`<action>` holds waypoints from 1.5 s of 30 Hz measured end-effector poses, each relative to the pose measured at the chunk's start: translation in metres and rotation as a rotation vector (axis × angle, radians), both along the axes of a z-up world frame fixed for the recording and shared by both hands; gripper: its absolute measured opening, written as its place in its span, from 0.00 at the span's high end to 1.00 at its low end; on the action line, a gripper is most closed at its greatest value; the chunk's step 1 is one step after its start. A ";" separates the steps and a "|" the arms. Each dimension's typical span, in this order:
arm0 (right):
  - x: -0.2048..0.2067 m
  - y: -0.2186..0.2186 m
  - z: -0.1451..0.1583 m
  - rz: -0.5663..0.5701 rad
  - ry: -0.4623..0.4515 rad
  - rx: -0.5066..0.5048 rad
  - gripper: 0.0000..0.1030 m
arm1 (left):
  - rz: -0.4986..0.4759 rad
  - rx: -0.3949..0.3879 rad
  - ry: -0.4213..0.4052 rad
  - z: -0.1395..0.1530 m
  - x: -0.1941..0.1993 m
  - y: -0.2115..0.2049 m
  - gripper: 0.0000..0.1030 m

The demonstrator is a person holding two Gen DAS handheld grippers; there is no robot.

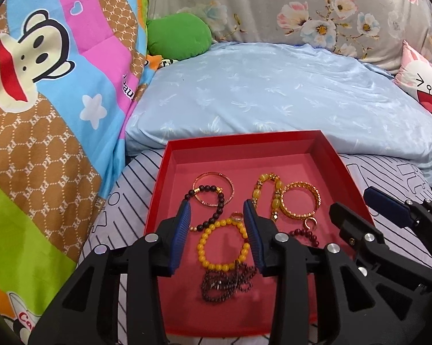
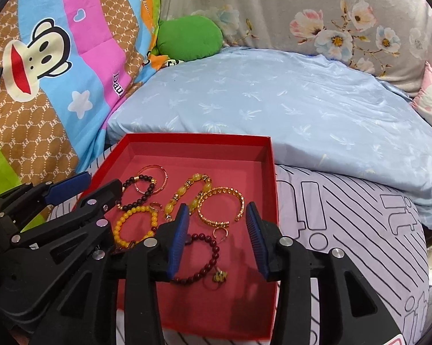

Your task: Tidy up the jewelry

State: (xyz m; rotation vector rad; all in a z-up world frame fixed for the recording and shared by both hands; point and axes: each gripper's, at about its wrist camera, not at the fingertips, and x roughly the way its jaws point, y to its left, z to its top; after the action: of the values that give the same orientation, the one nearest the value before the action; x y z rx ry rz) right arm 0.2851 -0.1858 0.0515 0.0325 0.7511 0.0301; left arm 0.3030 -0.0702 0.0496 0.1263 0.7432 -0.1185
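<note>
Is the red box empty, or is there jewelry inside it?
Not empty. The red box has no lid and holds several pieces: a yellow bead bracelet, a gold bangle and dark bead strings.

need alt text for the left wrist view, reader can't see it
An open left gripper hovers over a red tray of bracelets, its fingers flanking a yellow bead bracelet. The right gripper, also open, reaches in beside it; blue pillow behind.

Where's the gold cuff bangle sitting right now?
The gold cuff bangle lies in the red tray toward its right wall, beside the yellow stone bracelet, just ahead of the right gripper.
</note>
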 end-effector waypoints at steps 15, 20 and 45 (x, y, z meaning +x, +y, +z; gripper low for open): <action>-0.077 0.003 0.018 -0.027 -0.038 -0.008 0.53 | 0.010 -0.015 -0.028 0.019 -0.070 0.013 0.46; -0.102 0.000 0.014 -0.059 -0.042 -0.019 0.43 | 0.026 -0.008 -0.021 0.015 -0.090 0.018 0.35; -0.153 0.001 -0.011 -0.099 -0.034 -0.066 0.17 | 0.109 -0.043 0.044 -0.017 -0.136 0.044 0.10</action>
State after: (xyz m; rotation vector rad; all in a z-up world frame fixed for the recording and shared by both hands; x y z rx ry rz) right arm 0.1317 -0.1847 0.0405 0.0066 0.7158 -0.0885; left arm 0.1668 -0.0263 0.0329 0.0422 0.7892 -0.0338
